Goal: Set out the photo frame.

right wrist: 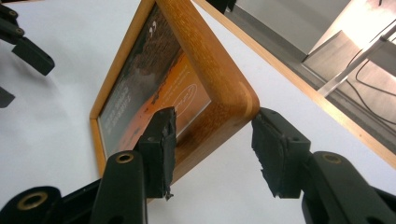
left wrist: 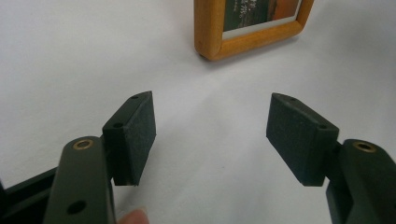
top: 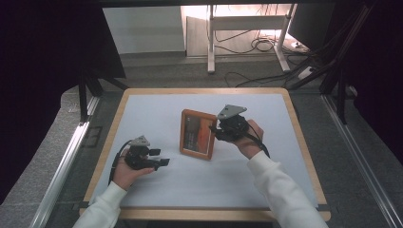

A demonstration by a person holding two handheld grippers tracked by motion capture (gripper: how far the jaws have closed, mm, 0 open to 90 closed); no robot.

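Observation:
A wooden photo frame (top: pixel 197 135) with an orange and dark picture stands upright in the middle of the white table. Its lower corner shows in the left gripper view (left wrist: pixel 247 37). My right gripper (top: pixel 214 132) is at the frame's upper right corner. In the right gripper view (right wrist: pixel 212 140) one pad lies against the front of the frame (right wrist: pixel 205 60) and the other against its back corner, so it is shut on the frame. My left gripper (top: pixel 162 157) rests low on the table, left of the frame and apart from it. Its jaws (left wrist: pixel 210 135) stand wide open with nothing between them.
The white mat (top: pixel 157 109) is bordered by a wooden table edge (top: pixel 304 142). Beyond the far edge are the floor, cables (top: pixel 256 45) and a white stand (top: pixel 211 42). A metal rail (top: pixel 62 166) runs along the left side.

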